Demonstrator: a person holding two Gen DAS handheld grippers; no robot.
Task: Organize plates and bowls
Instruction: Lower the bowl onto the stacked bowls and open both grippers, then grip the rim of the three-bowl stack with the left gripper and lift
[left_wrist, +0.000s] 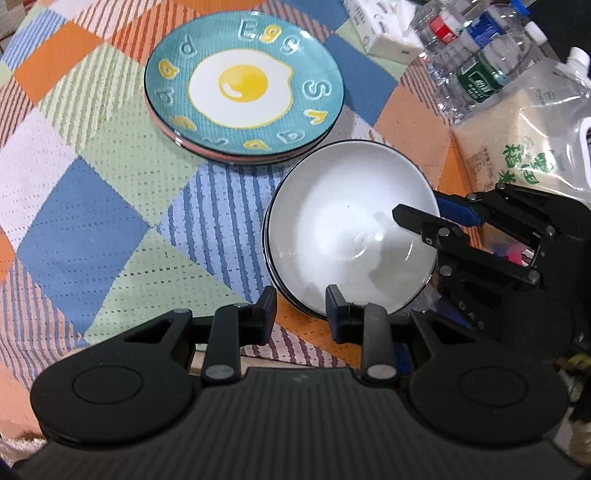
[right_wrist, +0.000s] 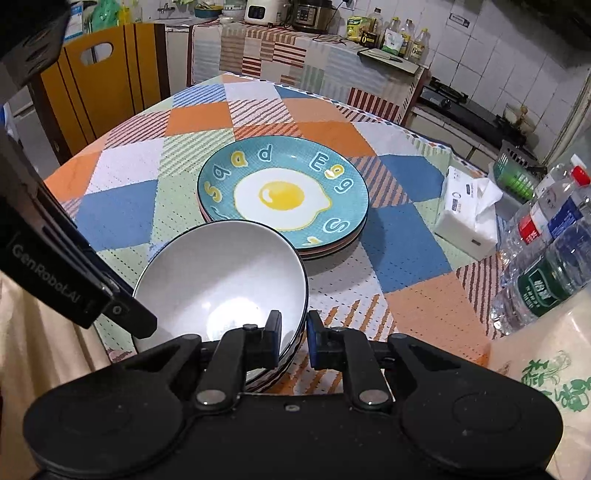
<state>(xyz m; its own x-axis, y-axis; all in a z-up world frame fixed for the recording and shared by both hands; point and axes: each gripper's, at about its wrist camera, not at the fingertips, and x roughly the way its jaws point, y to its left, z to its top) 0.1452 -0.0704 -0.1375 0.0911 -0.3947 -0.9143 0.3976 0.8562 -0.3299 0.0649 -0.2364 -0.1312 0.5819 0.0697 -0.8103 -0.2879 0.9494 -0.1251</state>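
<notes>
bowl stack (right_wrist: 221, 273) sits on the table just beside the plate stack (right_wrist: 283, 192). left gripper (left_wrist: 301, 310) and right gripper (right_wrist: 293, 341) each straddle its rim, jaws slightly parted, pads apparently not clamping. release step judged in hand; next, lift both clear without nudging the bowls.

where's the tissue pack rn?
In the right wrist view the tissue pack sits on the tablecloth at the right, between the egg plate and the water bottles.
</notes>
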